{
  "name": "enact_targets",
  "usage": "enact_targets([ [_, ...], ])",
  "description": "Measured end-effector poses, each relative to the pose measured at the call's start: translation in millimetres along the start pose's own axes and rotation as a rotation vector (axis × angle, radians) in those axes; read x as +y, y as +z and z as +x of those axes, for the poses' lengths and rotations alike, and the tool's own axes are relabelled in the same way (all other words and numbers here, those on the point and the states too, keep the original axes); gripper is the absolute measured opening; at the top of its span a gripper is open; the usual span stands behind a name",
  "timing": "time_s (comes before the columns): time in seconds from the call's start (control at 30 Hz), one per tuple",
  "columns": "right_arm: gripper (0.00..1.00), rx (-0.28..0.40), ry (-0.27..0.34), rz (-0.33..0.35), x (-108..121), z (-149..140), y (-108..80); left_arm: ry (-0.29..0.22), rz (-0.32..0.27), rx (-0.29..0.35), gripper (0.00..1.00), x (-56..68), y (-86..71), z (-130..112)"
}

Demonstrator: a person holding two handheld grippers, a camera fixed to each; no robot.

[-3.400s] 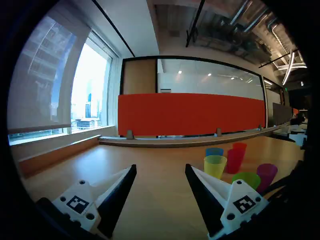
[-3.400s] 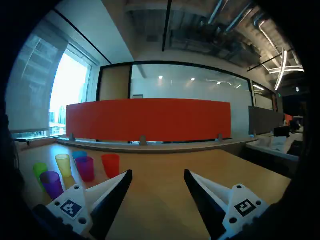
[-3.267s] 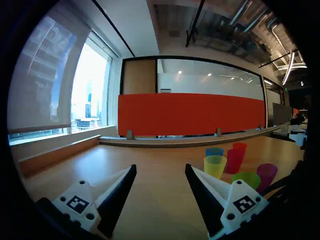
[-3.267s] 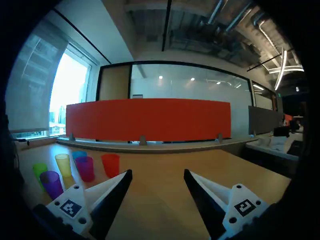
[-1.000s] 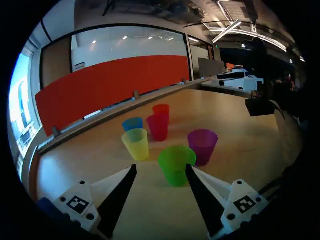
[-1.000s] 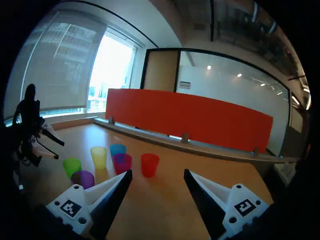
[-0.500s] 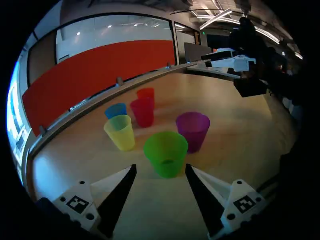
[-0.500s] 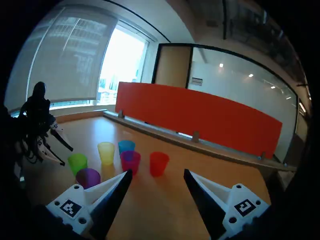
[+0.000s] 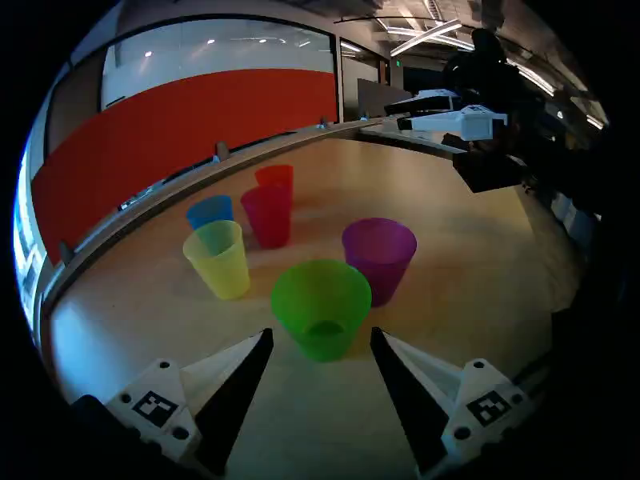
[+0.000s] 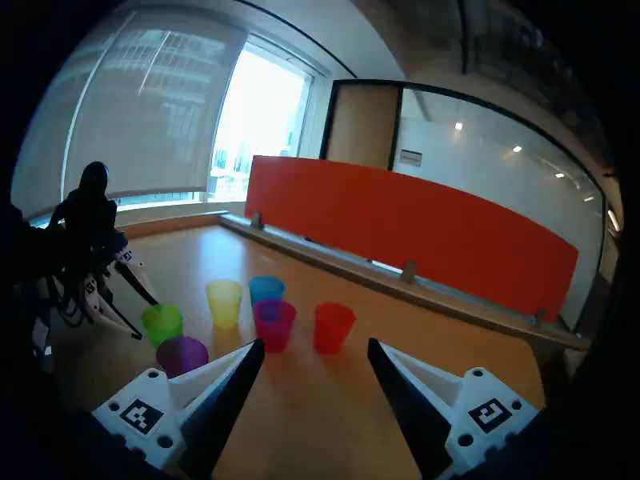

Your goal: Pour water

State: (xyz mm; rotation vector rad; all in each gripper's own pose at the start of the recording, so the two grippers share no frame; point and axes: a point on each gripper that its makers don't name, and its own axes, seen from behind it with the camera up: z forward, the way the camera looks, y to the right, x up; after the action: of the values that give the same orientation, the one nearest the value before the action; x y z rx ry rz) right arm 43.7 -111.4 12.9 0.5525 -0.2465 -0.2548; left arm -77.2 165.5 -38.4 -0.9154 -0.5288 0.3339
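Note:
Several coloured plastic cups stand upright on a wooden table (image 9: pixel 480 240). In the left gripper view the green cup (image 9: pixel 322 308) is nearest, just beyond my open left gripper (image 9: pixel 318 372) and centred between its fingers. Behind it stand the purple cup (image 9: pixel 379 258), yellow cup (image 9: pixel 218 258), blue cup (image 9: pixel 210 212), magenta cup (image 9: pixel 267 214) and red cup (image 9: pixel 275 178). In the right gripper view my right gripper (image 10: pixel 316 360) is open and holds nothing, a short way before the magenta cup (image 10: pixel 274 323) and red cup (image 10: pixel 333 326). The left gripper (image 10: pixel 146 320) shows there beside the green cup (image 10: pixel 162 322).
An orange partition (image 10: pixel 416 232) on a low ledge runs along the table's far edge. Bright windows (image 10: pixel 264 120) with a sill stand to the left. The right gripper (image 9: pixel 448 122), with the dark hand holding it, hangs over the table at the upper right.
My left gripper has closed in on the green cup, which now looks larger between its fingers. The right gripper has drifted toward the cup group. Both stay open.

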Motion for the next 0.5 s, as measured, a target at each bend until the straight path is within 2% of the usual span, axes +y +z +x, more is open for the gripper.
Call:
enact_targets([
  [0.2,1.00,-0.022,-0.022,0.062,-9.9,-2.4,6.9,0.027,-0.019,-0.017,0.90,0.2,8.7,-1.9],
  [0.5,1.00,-0.041,-0.056,0.116,-20.6,-2.3,16.9,0.025,-0.053,-0.008,0.90,2.8,17.4,4.4],
])
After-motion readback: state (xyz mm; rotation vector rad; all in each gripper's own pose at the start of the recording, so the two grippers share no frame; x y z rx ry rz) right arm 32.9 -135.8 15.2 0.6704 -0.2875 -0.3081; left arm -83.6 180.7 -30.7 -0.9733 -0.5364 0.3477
